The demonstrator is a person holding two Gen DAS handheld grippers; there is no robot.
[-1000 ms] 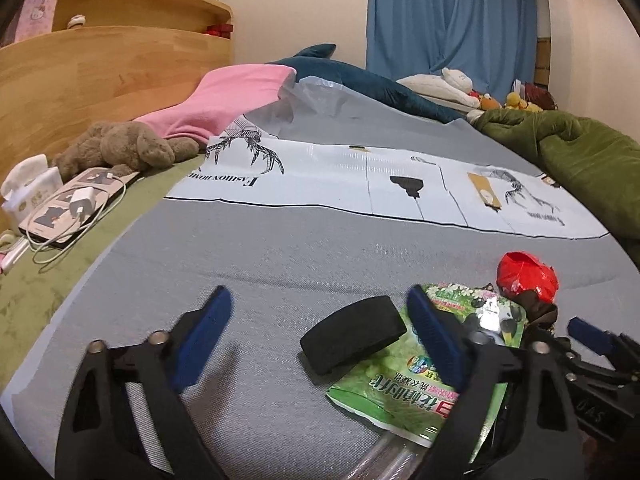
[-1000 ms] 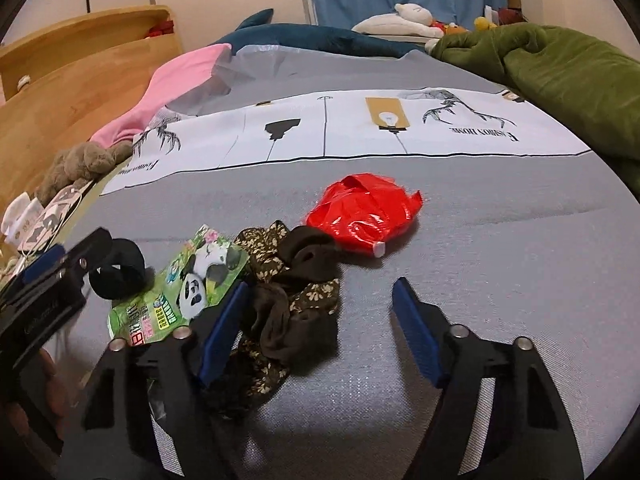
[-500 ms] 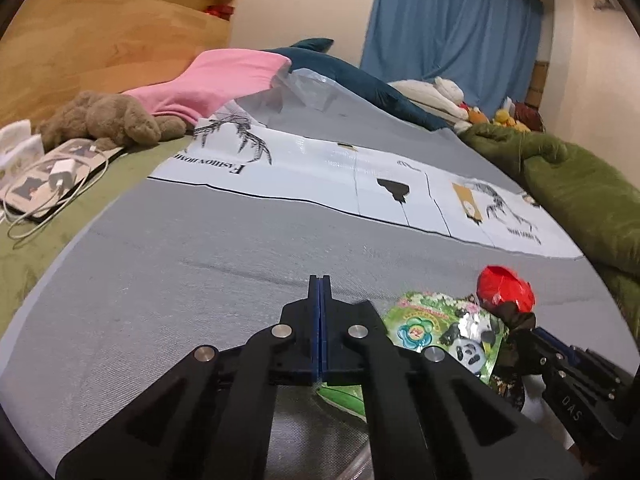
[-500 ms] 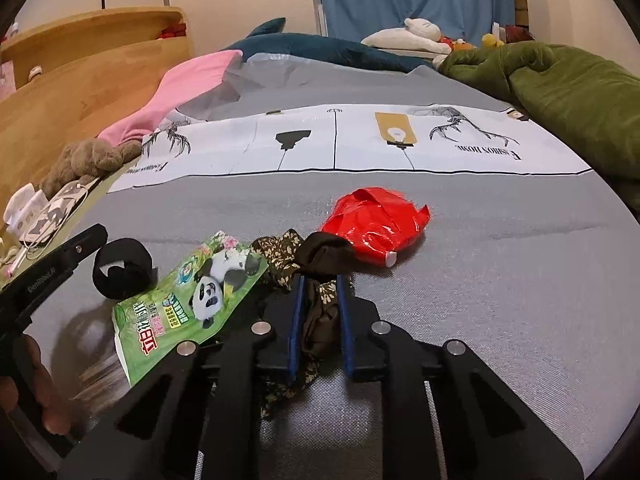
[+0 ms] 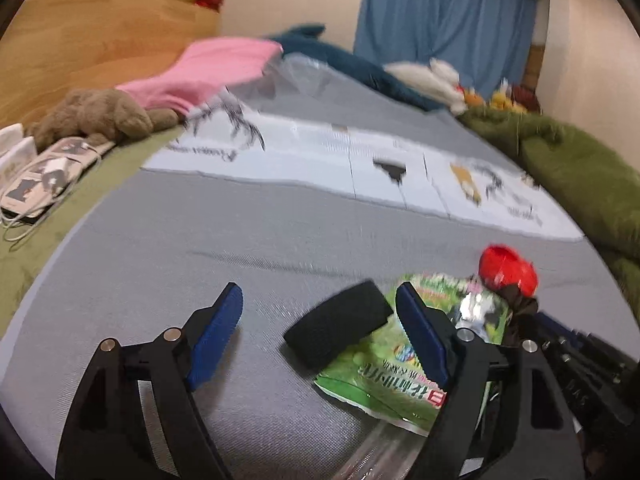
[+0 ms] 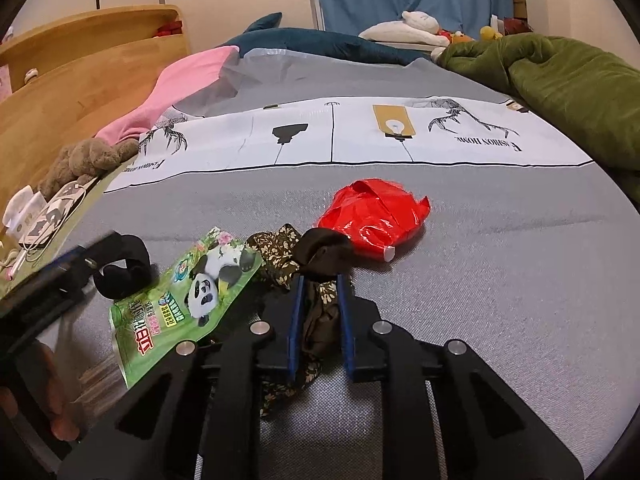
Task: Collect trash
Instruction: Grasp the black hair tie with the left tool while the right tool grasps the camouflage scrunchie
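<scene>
On the grey bed sheet (image 6: 500, 280) lie a green panda snack wrapper (image 6: 188, 300), a crumpled red wrapper (image 6: 372, 216), a black band (image 6: 124, 266) and a dark floral cloth (image 6: 316, 276). My right gripper (image 6: 320, 292) is shut on the dark floral cloth. My left gripper (image 5: 320, 320) is open, its jaws either side of the black band (image 5: 340, 328), and holds nothing. The green wrapper (image 5: 400, 376) lies under its right finger. The red wrapper (image 5: 506, 270) sits further right. The left gripper shows at the left edge of the right wrist view (image 6: 48, 292).
A white printed sheet (image 6: 340, 132) crosses the bed. A pink pillow (image 6: 180, 92), brown plush toy (image 6: 80, 160) and chargers (image 6: 36, 216) lie left by the wooden headboard (image 6: 60, 80). A green blanket (image 6: 560, 88) is bunched at right. Blue shark plush (image 6: 312, 40) lies at back.
My left gripper was open, shut half a second ago, and has opened again around the black band. My right gripper shut on the floral cloth and keeps hold.
</scene>
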